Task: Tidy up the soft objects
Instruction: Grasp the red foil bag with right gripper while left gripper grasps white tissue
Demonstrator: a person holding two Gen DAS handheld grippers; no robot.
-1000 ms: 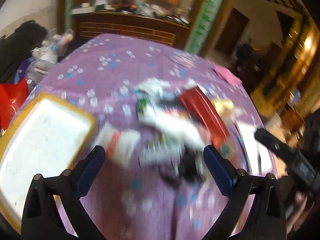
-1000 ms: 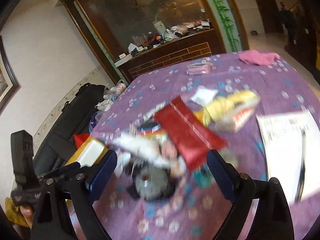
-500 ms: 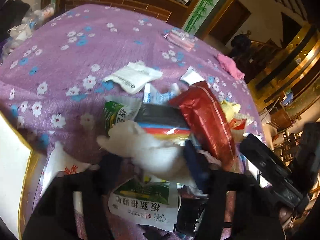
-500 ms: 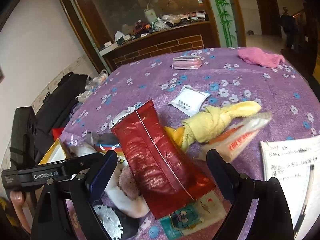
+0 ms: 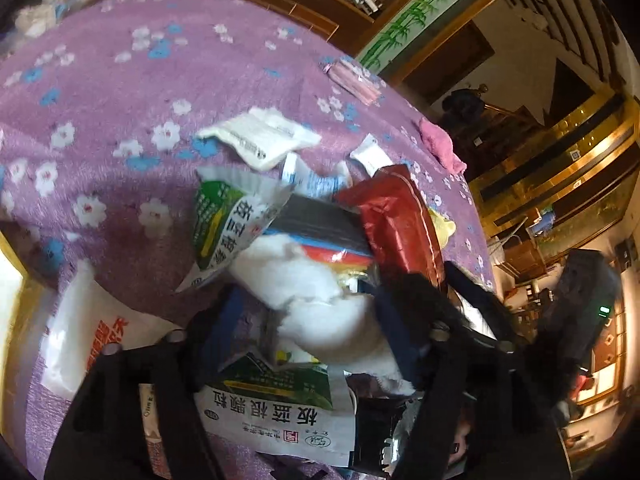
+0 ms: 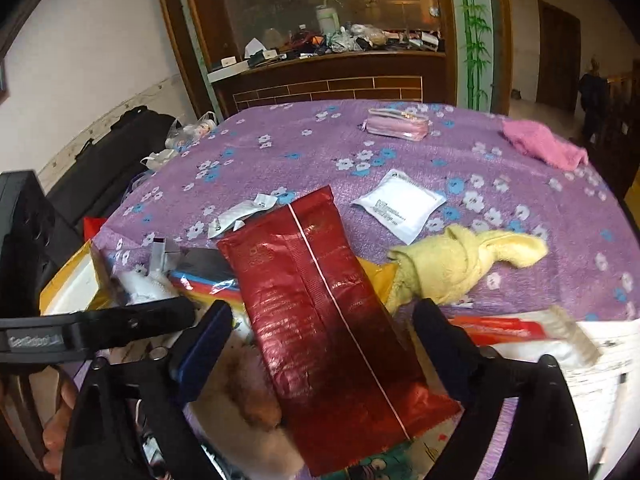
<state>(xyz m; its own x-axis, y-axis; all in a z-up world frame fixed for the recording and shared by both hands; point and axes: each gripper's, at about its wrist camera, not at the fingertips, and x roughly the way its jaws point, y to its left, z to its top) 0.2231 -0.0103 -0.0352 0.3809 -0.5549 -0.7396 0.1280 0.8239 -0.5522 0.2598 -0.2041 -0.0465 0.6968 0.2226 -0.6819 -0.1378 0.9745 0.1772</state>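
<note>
Your left gripper [image 5: 308, 328] hangs over the pile near the table's [image 5: 120, 92] front edge, jaws opening, with the white fluffy soft object [image 5: 320, 300] between the 2 fingers; whether the pads press it you cannot tell through the blur. Your right gripper [image 6: 324, 344] straddles the red foil pouch [image 6: 320, 320], jaws closing, both pads clear of it. The yellow knotted cloth [image 6: 460, 260] lies just beside the pouch. The pink cloth [image 6: 540, 148] sits at the far right edge, the pink packet [image 6: 398, 126] near the far edge.
</note>
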